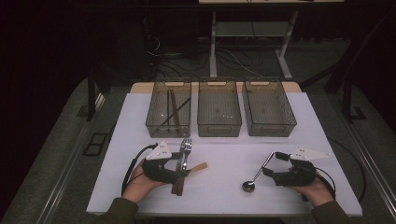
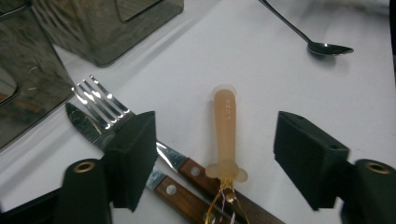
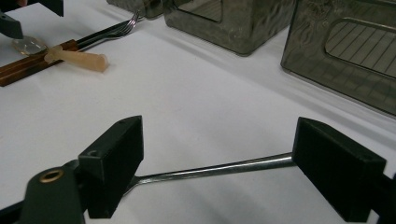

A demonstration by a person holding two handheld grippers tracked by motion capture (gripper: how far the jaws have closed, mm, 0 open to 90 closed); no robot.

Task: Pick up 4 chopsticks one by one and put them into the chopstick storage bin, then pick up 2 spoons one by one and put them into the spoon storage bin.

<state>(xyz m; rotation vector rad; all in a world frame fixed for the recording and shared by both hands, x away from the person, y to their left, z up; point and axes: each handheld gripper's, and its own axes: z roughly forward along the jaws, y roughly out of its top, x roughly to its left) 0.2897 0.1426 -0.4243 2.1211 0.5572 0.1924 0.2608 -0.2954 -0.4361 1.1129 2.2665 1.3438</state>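
Left gripper sits lower left of the high view over a small pile of cutlery; in the left gripper view its jaws stand spread, with the pale tan rubbery tapered handle lying on the white table between them, touching neither pad. The handle's flared end, with thin gold wire loops, is toward the bottom of that frame, its rounded tip pointing up. Under and left of it lie a steel fork and a serrated steel knife with wooden riveted handle, partly covered by the left jaw. Right gripper is lower right in the high view; in the right gripper view its jaws are apart, and the thin shaft of a steel spoon runs across the gap from one pad to the other, end contact unclear. The spoon bowl lies toward the lower centre of the high view. Three smoky transparent plastic bins line the table's upper part; the leftmost holds dark chopsticks.
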